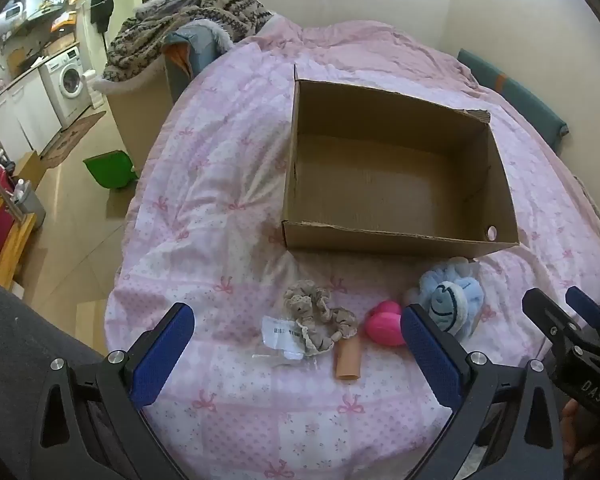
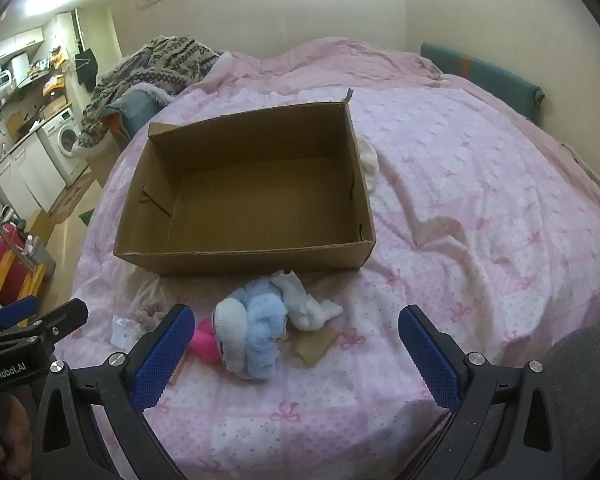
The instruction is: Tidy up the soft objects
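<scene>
Left tool (image 1: pixel 298 340) sits at the bottom of its own view, blue pads spread wide, nothing between them. Right tool (image 2: pixel 296 340) likewise at the bottom of its view, pads spread wide and empty; its tip also shows at the right edge of the left view.

Left view, going left to right:
- Washing machine (image 1: pixel 71 80) in the upper left, kitchen area behind it.
- Green bin (image 1: pixel 110 169) on the floor, left of centre.
- Patterned blanket (image 1: pixel 192 16) heaped at the upper centre, past the bed's far edge.
- Pink bedspread (image 1: pixel 204 168) with bow print fills the middle.
- Clear plastic packet (image 1: pixel 280 334) with a white label, lower centre, touching the beige scrunchie (image 1: pixel 320 316).
- Tan tube (image 1: pixel 348 360) just below the scrunchie.
- Cardboard box (image 1: pixel 384 238) lies open on the bed, above the row of small things.
- Pink heart toy (image 1: pixel 386 326) beside the tube, partly hidden by the left tool's right pad.
- Blue plush toy (image 1: pixel 452 300) at lower right, near the box's front wall.

Right view: blue plush lies at lower centre between the pads' line of sight, a white sock (image 2: pixel 312 304) touching its right side, a brown scrap (image 2: pixel 316 346) just below.
</scene>
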